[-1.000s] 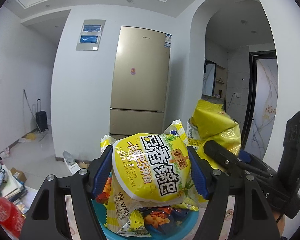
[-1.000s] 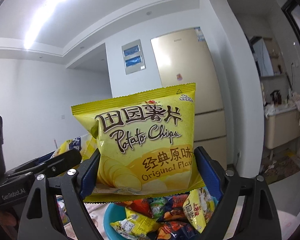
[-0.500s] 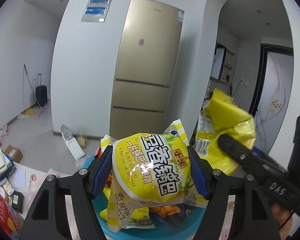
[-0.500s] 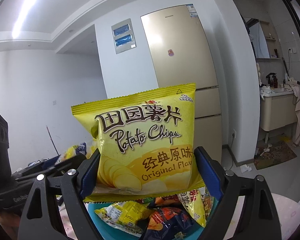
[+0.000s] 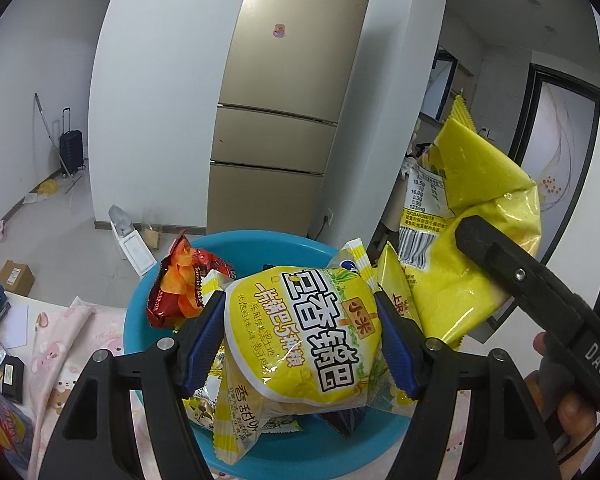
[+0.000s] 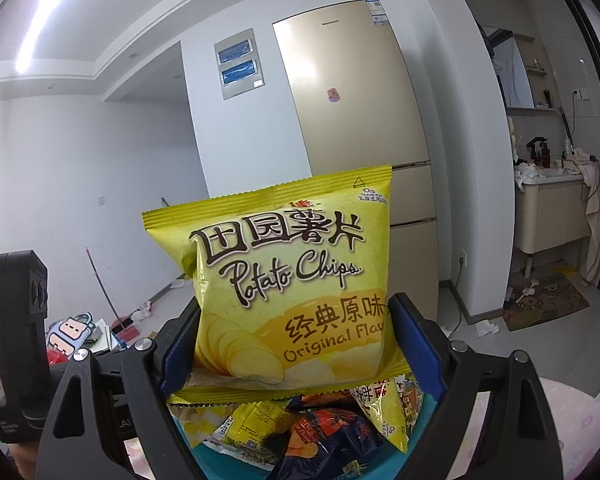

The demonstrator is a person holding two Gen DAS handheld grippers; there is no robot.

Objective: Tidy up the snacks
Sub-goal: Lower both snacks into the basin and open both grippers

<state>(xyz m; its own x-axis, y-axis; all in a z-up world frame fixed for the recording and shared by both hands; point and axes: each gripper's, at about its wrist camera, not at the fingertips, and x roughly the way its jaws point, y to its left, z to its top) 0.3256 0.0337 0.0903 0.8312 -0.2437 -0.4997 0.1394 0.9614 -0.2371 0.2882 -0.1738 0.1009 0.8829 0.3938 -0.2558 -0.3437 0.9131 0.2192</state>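
Observation:
My left gripper (image 5: 300, 340) is shut on a round yellow rice-crisp snack bag (image 5: 304, 332), held just above a blue plastic basin (image 5: 236, 248) full of snack packets. A red tomato chips bag (image 5: 176, 284) leans at the basin's left. My right gripper (image 6: 296, 344) is shut on a yellow potato chips bag (image 6: 292, 276), upright over the same basin (image 6: 216, 456), where several packets (image 6: 320, 428) lie. In the left wrist view the right gripper's finger (image 5: 512, 276) and that potato chips bag (image 5: 468, 240) hang at the right, above the basin's rim.
A pink printed cloth (image 5: 72, 344) covers the table under the basin. Books and small items (image 5: 0, 344) sit at the table's left edge. A gold fridge (image 5: 288, 92) stands behind. A person's hand (image 5: 572, 412) grips the right tool.
Both grippers have sunk and tilted downward with their bags, the left more. The blue basin and its packets now fill more of the left view.

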